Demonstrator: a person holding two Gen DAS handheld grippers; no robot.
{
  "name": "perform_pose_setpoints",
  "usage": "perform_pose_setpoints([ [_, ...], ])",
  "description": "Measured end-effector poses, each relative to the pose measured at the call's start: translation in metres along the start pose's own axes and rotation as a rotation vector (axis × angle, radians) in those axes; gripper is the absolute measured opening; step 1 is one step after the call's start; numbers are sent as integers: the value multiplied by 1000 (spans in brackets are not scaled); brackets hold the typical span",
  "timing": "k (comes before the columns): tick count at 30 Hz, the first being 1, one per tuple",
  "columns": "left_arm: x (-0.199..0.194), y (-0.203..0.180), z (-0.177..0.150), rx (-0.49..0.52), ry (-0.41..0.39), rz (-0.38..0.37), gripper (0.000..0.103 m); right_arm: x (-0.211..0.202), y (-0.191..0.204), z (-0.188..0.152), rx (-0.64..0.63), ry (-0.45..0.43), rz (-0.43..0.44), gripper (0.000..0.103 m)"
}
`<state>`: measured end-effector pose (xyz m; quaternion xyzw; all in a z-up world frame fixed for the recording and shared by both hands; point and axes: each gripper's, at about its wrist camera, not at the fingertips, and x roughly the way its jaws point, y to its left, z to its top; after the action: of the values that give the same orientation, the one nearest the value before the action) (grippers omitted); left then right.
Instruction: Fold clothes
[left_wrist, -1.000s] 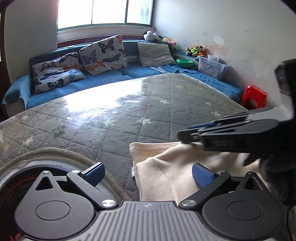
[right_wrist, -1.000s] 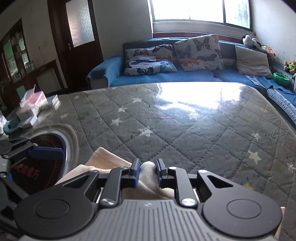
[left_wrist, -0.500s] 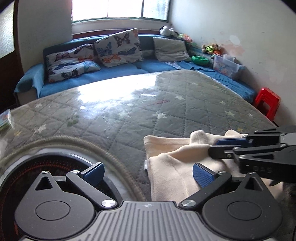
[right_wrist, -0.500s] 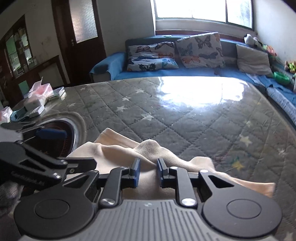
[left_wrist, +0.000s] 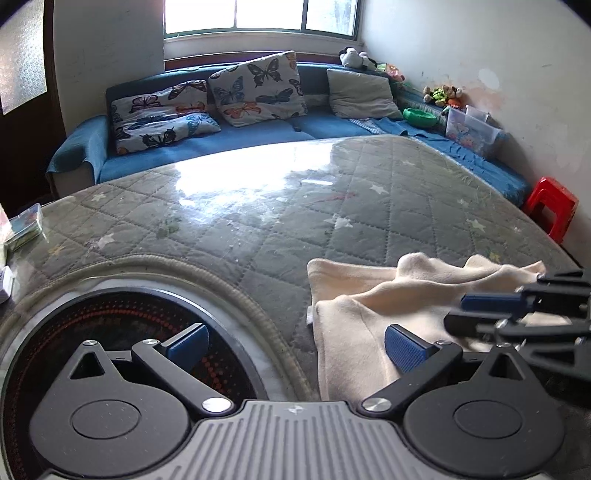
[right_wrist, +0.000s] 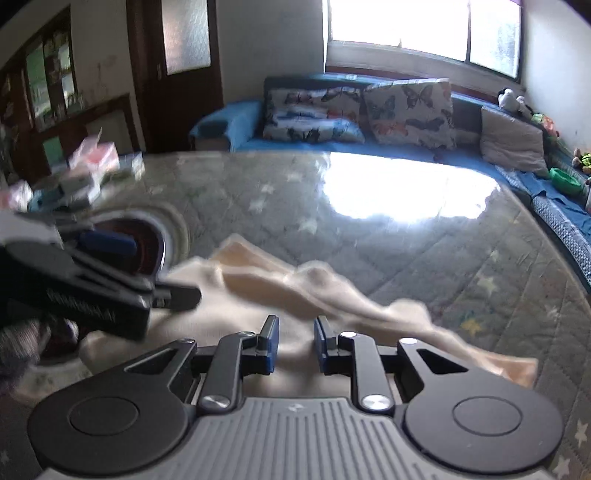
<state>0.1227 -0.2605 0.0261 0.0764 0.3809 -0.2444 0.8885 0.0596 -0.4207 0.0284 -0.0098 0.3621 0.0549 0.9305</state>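
A cream cloth (left_wrist: 354, 332) lies rumpled on the quilted grey table cover (left_wrist: 258, 236), with a raised ridge running to the right. My right gripper (right_wrist: 296, 343) is shut on a fold of this cloth (right_wrist: 280, 295), which bunches between its blue pads. In the left wrist view the right gripper (left_wrist: 476, 314) comes in from the right, low over the cloth. My left gripper (left_wrist: 295, 345) stands open and wide, its right finger over the cloth's near left corner and nothing pinched. From the right wrist view the left gripper (right_wrist: 147, 266) appears blurred at the left.
A round black hob (left_wrist: 110, 332) sits in a rimmed cut-out at the table's near left. Small boxes (right_wrist: 88, 173) stand at the left edge. A blue sofa (left_wrist: 258, 136) with butterfly cushions runs along the far side, and a red stool (left_wrist: 552, 206) stands at the right.
The right gripper has pulled its fold of cloth to the right, stretching the ridge out across the table. The left gripper stayed in place, open, and turned a little.
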Motion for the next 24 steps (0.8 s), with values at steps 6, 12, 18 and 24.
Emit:
perform_pose_setpoints([
  [6, -10, 0, -6, 9, -10, 19, 103, -16, 9, -7, -28, -3, 4, 22],
  [12, -12, -2, -13, 13, -3, 49, 103, -28, 26, -33, -77, 35, -1, 24],
  [18, -24, 1, -21, 0, -24, 59, 103, -63, 26, -46, -68, -18, -32, 24],
  [24, -19, 4, -29, -25, -2, 63, 103, -67, 11, -62, -20, 4, -60, 25],
])
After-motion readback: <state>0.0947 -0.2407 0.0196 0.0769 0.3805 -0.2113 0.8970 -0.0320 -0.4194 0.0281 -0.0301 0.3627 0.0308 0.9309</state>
